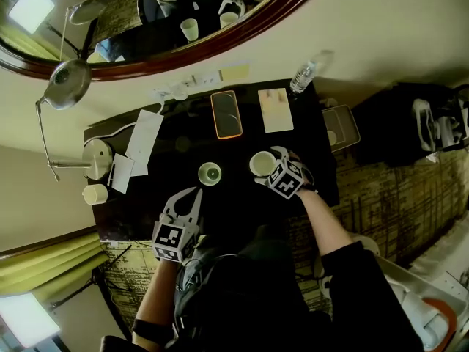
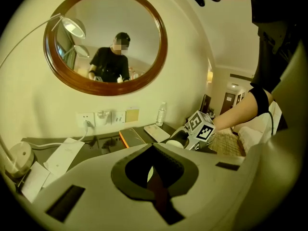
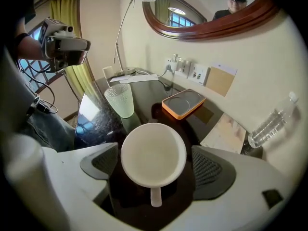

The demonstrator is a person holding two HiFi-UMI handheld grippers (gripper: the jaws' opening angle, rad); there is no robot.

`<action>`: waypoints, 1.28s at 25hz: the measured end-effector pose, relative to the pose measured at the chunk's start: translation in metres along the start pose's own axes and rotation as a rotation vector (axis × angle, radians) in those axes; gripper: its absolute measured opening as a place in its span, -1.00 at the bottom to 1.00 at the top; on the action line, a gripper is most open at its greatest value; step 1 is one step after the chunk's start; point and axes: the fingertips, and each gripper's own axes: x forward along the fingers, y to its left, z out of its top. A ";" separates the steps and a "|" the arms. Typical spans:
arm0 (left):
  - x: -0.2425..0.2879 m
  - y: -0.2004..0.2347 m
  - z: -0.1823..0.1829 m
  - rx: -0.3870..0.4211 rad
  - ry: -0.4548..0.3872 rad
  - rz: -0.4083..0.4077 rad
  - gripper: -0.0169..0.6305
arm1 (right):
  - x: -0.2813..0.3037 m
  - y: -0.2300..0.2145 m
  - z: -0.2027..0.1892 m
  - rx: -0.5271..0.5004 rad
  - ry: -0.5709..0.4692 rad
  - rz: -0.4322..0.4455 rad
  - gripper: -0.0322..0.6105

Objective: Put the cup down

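Right tool: jaws spread wide, pads clear of white ceramic handled cup, which seems to stand between them on dark glossy desk. Left tool: shut, empty. Risk: crooked withdrawal, jaw clips rim or handle, cup tips. Pale green ribbed tumbler near, could get knocked.

left gripper: jaws together, tilted gently downward | right gripper: jaws wide apart, pointing steeply down

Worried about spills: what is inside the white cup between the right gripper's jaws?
The white cup looks empty: its pale inside is bare to the bottom. The tabletop patch directly beneath it is covered by the cup.
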 end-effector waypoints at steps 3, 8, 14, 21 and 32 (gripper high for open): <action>0.012 -0.009 -0.004 0.030 0.014 -0.037 -0.94 | 0.007 0.001 -0.003 -0.029 0.008 0.026 0.50; 0.026 -0.020 -0.013 0.085 0.031 -0.100 -0.94 | 0.008 0.003 0.000 -0.063 -0.009 0.039 0.42; 0.040 -0.036 -0.007 0.046 0.041 -0.139 -0.94 | 0.006 0.002 -0.001 -0.109 -0.001 0.043 0.42; 0.063 -0.048 -0.014 0.096 0.032 -0.202 -0.94 | -0.001 -0.018 0.016 -0.165 -0.017 0.035 0.42; 0.106 -0.037 0.021 0.076 -0.012 -0.150 -0.94 | -0.005 -0.093 0.104 -0.228 -0.119 -0.033 0.42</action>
